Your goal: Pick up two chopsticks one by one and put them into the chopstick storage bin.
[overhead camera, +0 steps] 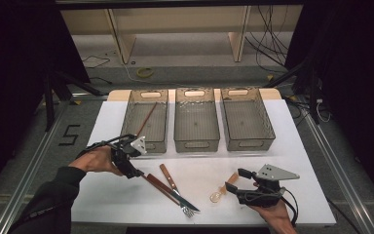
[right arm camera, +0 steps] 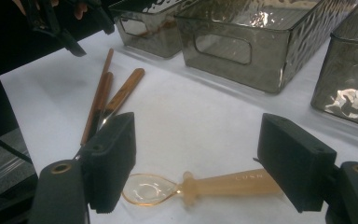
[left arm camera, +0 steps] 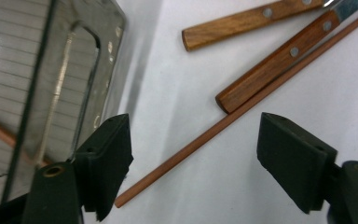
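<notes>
A thin wooden chopstick lies on the white table between the jaws of my left gripper, which stands open and close above it; the pads do not touch it. Beside it lie a wooden-handled fork and knife. In the high view the left gripper sits at the handle ends of this cutlery. My right gripper is open over an amber plastic spoon, whose handle runs toward the right jaw. The high view shows the right gripper next to the spoon.
Three clear grey bins stand in a row at the back: left bin, middle bin, right bin. Another chopstick leans inside the left bin. The table's front edge runs just behind both hands.
</notes>
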The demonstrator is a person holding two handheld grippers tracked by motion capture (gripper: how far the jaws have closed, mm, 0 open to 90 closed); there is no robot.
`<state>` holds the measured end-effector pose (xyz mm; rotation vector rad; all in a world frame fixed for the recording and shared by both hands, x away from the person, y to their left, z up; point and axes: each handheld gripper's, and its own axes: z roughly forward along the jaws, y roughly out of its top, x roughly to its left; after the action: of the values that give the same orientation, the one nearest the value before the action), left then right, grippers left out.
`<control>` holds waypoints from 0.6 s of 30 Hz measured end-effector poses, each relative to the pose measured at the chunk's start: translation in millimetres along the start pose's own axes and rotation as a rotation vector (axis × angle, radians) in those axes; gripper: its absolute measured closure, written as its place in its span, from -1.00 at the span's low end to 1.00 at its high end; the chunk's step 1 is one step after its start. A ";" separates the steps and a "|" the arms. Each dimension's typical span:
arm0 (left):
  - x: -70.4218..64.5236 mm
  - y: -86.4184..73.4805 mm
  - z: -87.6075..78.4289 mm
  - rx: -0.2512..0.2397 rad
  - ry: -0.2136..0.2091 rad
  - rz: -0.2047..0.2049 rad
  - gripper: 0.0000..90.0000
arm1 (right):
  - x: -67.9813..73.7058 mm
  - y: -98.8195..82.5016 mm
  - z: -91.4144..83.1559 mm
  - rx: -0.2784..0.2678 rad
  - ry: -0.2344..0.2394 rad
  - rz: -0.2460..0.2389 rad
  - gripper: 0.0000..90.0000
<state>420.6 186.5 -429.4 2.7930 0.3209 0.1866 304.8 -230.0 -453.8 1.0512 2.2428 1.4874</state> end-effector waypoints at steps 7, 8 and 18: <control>1.0 -2.7 13.1 0.050 -0.023 0.038 -0.24 | 0.0 0.0 0.0 0.000 0.000 0.000 -0.36; 0.7 -3.0 15.2 0.050 -0.027 0.029 -0.22 | 0.1 0.0 0.0 0.000 0.000 -0.001 -0.36; 4.0 -0.3 27.1 0.101 -0.063 0.082 0.02 | 0.1 0.0 0.2 0.001 0.001 0.000 -0.36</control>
<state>428.9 179.5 -454.6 2.9075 0.2069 0.1038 304.9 -229.8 -453.9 1.0512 2.2448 1.4876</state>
